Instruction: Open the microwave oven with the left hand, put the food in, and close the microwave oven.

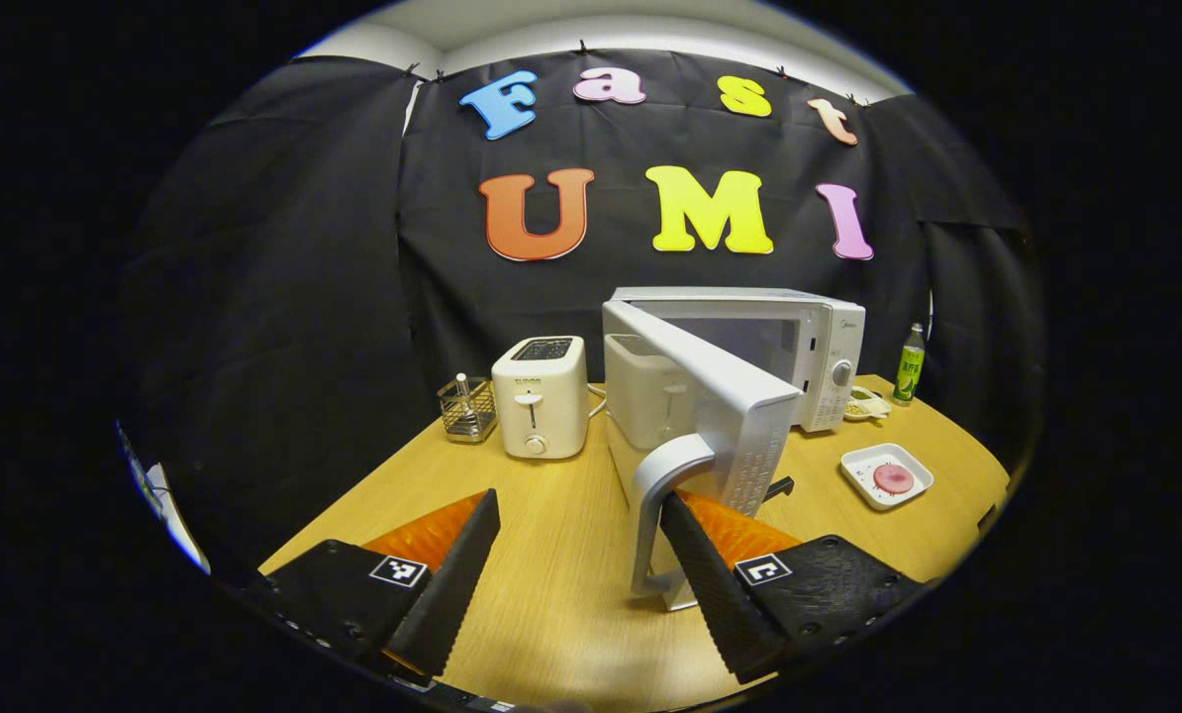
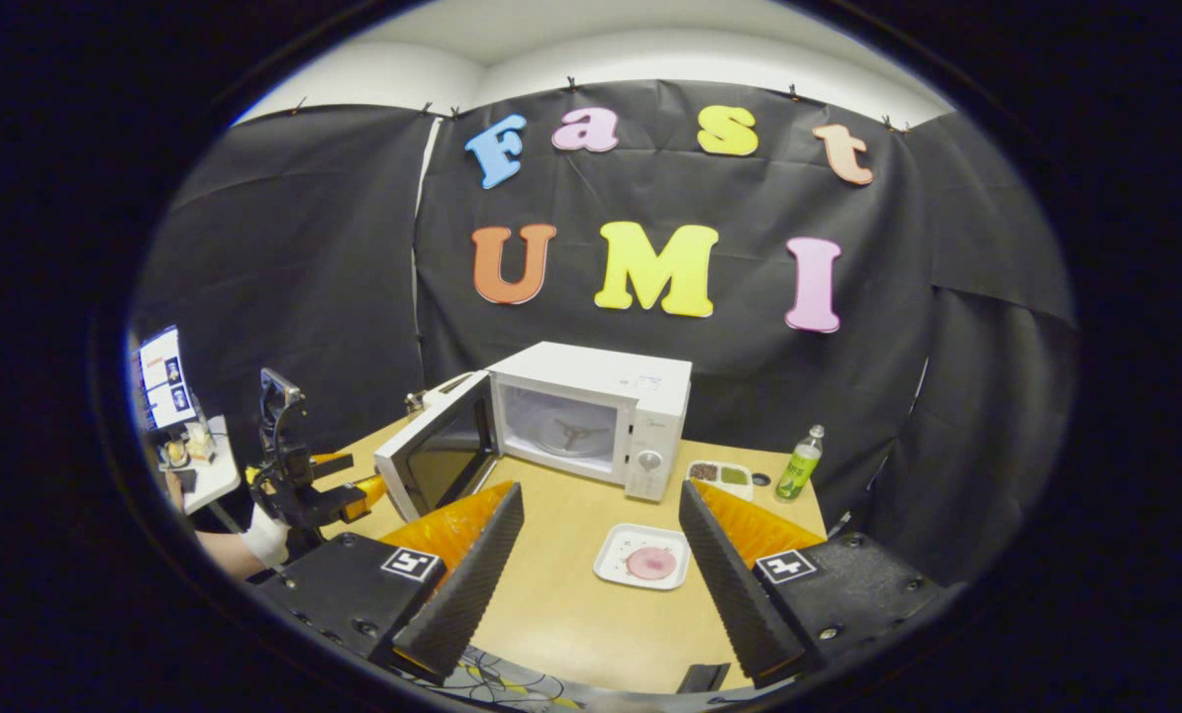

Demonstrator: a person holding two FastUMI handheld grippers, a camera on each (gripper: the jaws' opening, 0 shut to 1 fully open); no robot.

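The microwave stands at the desk's back edge, door swung open. The left hand-held gripper gapes beside the handle; the right hand-held gripper hangs open over the food plate near the front. Opening looks done; next, the right must descend and grasp the plate.

table: matt wood grain | microwave: glossy white plastic | basket: metal wire

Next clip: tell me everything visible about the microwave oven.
The microwave oven is a white box standing at the back of the wooden table. Its door, hinged at its left side, is swung wide open, showing a pale, empty cavity with a turntable hub. A control panel with a round knob sits on its right. The left tongs are open at the door's curved handle.
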